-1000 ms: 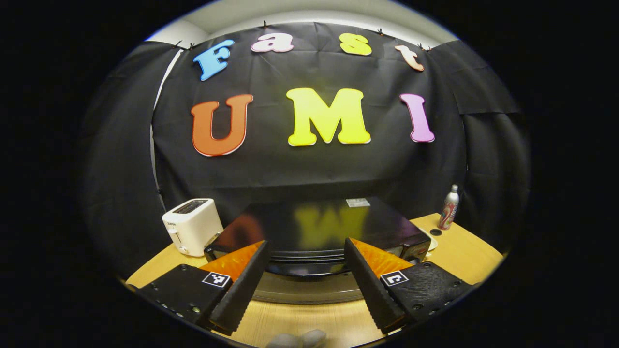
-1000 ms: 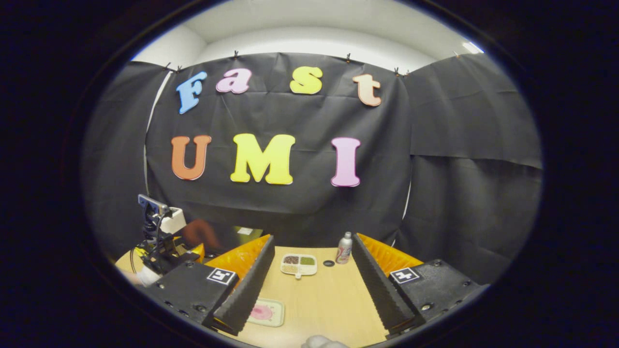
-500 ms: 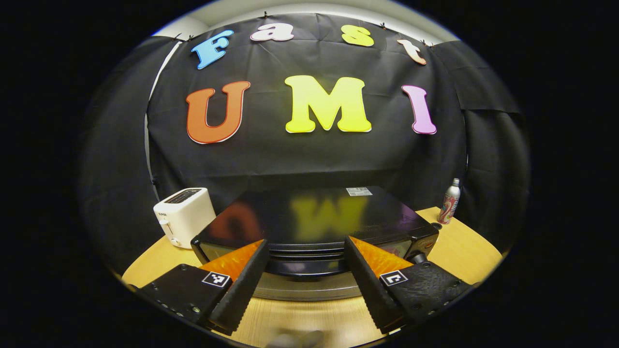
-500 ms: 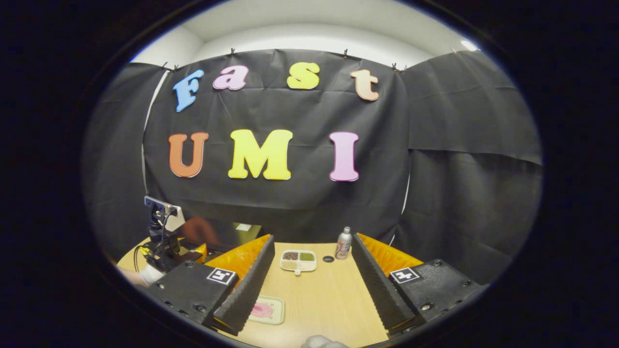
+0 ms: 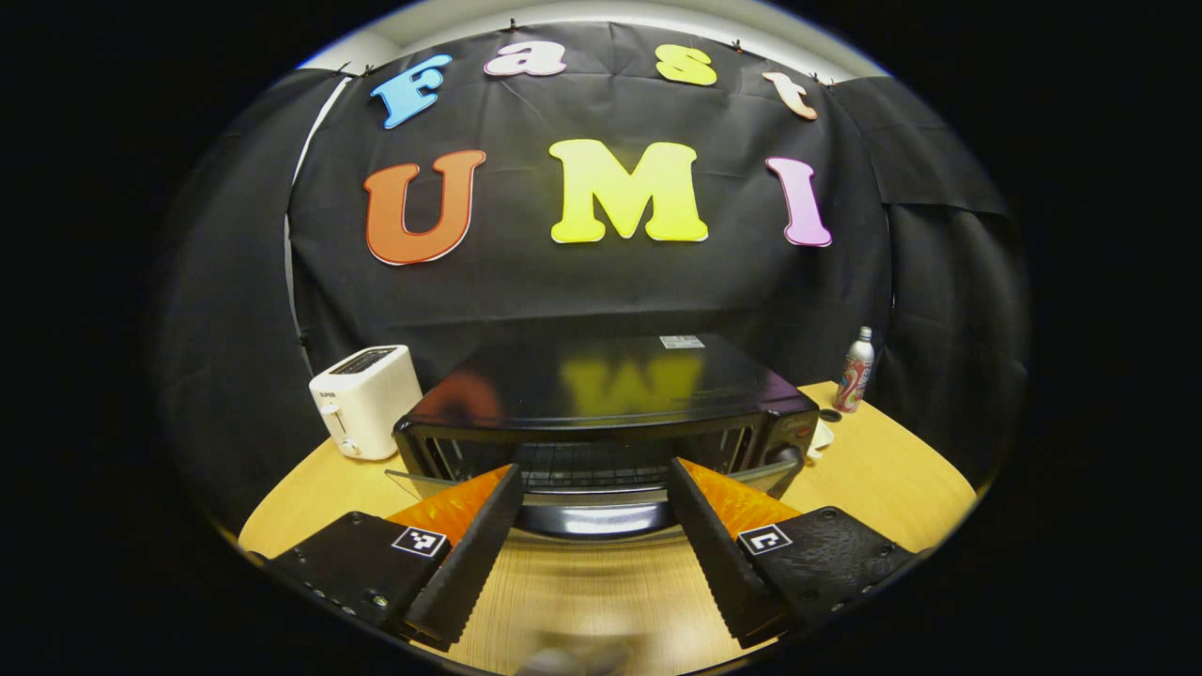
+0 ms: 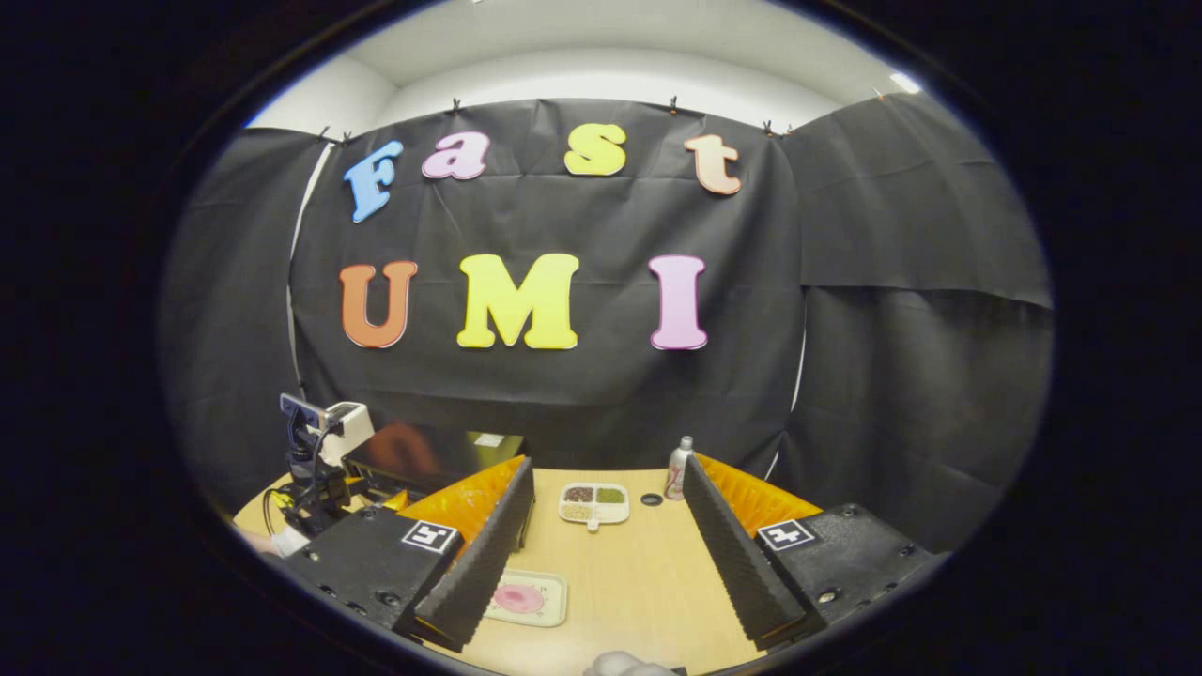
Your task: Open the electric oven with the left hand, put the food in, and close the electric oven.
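Two grippers, left gripper (image 5: 593, 535) and right gripper (image 6: 608, 535), both spread wide, one electric oven (image 5: 601, 404), one toaster (image 5: 366, 399)

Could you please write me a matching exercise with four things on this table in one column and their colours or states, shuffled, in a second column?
Things:
1. toaster
2. oven door
3. bottle
4. left gripper

Descriptions:
A. silver with red markings, standing upright
B. fingers spread apart, holding nothing
C. white, left of the oven
D. swung partway down, wire rack visible behind it

Pairs: 1-C, 2-D, 3-A, 4-B
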### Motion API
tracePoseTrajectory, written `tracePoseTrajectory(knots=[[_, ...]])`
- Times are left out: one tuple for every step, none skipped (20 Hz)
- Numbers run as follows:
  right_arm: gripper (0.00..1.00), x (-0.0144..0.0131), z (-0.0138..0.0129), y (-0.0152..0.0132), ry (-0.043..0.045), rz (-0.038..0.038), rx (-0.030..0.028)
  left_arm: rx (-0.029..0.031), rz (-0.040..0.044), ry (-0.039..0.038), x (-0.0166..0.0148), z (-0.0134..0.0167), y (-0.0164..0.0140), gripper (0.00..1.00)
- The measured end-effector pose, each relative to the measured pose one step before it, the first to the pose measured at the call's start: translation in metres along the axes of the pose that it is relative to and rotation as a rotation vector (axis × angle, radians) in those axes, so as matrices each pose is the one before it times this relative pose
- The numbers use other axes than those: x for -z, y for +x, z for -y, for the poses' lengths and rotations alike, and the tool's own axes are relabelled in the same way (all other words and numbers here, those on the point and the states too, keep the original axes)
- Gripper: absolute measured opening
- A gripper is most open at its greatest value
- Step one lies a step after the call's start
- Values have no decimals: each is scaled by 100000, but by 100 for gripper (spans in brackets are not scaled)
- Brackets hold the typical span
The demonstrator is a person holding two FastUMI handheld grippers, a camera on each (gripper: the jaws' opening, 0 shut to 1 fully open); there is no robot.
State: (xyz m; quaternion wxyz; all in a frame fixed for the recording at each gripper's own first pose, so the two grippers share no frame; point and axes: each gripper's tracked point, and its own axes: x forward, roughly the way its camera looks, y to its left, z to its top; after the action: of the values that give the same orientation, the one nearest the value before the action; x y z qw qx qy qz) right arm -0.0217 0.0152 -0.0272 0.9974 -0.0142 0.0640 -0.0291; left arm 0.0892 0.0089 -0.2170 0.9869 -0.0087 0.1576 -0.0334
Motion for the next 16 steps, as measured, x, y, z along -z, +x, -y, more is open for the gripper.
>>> tracePoseTrajectory(knots=[[96, 337, -82, -70, -102, -303, -384, 157, -572, -43, 589, 37, -739, 97], [96, 122, -148, -52, 158, -280, -356, 229, -510, -30, 571, 58, -592, 97], [96, 266, -124, -28, 208, -515, -188, 430, -950, 134, 903, 64, -588, 97], [96, 252, -127, 24, 234, -646, -176, 512, -1221, -56, 893, 136, -645, 97], [96, 200, -182, 1, 306, -306, -253, 149, -1371, 224, 912, -46, -607, 97], [96, 164, -196, -2, 136, -376, -179, 132, -1519, 52, 871, 40, -505, 97], [96, 211, -182, -76, -179, -253, -264, 11, -1485, -134, 891, -67, -372, 97], [96, 85, -156, -43, -419, -139, 10, 73, -1688, -117, 926, 48, -328, 97], [96, 215, -47, -15, -595, -335, -95, 58, -1499, -3, 831, 1, -209, 97], [96, 185, -196, 6, -650, -333, -285, 100, -1290, -173, 711, -13, -195, 97], [96, 277, -54, 136, -755, -628, -72, 45, -962, -40, 588, 49, -204, 97], [96, 201, -25, 28, -578, -583, 61, 5, -951, -92, 574, 30, -71, 97], [96, 234, 57, -34, -171, -620, 315, 9, -759, 454, 535, 101, -111, 97], [96, 191, 86, 9, 215, -456, 66, 35, -1452, 101, 653, 20, -10, 97], [96, 254, -57, -53, 140, -385, 73, 127, -1927, -197, 906, -23, 80, 97], [96, 224, 118, 10, -161, -482, 273, 48, -2019, -320, 886, 16, -13, 97]])
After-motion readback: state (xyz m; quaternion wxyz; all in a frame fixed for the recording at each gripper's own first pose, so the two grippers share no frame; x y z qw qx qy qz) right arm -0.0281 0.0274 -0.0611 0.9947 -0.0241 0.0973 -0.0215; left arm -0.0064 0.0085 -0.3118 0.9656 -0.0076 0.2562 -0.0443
